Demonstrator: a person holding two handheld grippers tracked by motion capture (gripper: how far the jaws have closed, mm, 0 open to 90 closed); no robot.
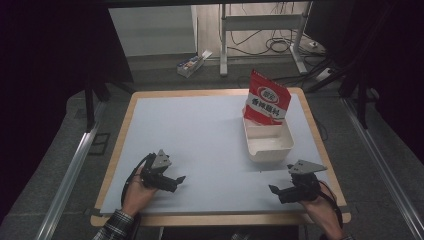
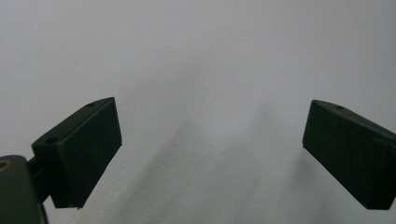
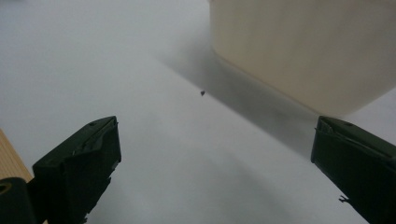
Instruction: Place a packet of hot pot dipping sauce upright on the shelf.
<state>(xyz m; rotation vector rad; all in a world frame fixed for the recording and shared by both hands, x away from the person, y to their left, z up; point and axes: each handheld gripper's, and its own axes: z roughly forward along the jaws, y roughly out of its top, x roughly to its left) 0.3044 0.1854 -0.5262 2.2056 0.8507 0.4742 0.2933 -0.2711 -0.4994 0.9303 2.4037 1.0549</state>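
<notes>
Red bag (image 1: pixel 267 98) stands upright in far end of white tub (image 1: pixel 270 145), right side of table (image 1: pixel 200 135). I see left claw (image 1: pixel 179 180) and right claw (image 1: pixel 273 190) near, both gaping, empty.

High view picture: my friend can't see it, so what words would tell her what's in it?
A red snack bag stands upright in the far end of a white tub on a pale table. Near the front edge, a person's hands hold the left gripper and the right gripper, both resting apart from the tub with nothing in their jaws.
</notes>
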